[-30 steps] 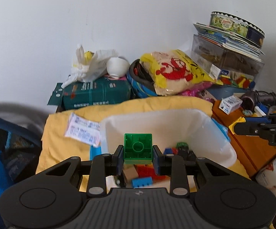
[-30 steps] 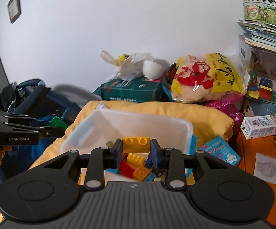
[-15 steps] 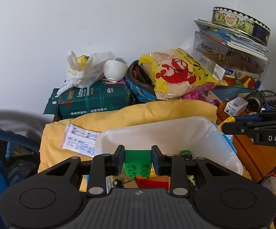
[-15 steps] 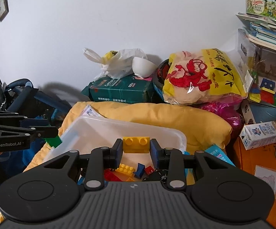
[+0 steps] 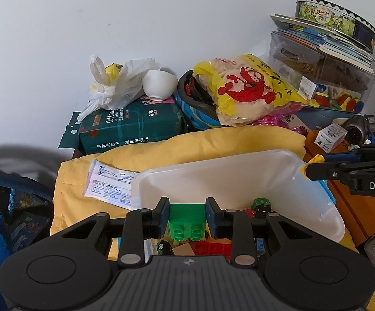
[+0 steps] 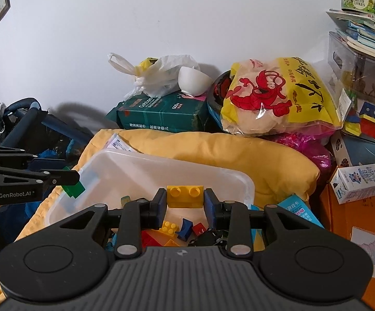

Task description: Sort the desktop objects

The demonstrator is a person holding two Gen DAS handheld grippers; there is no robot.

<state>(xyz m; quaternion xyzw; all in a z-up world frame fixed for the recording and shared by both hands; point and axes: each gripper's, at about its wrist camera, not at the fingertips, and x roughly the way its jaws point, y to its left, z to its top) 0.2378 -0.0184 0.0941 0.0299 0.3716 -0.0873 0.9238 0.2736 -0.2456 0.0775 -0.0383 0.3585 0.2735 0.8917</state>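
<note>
The green brick (image 5: 186,221) has tipped studs-down, clamped between the left jaws.

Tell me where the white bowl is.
The white bowl lies tipped atop the green tissue pack by the wall, between the white plastic bag and the yellow snack bag.

Both wrist views look down, close, into one bin (image 5: 278,163).
</note>
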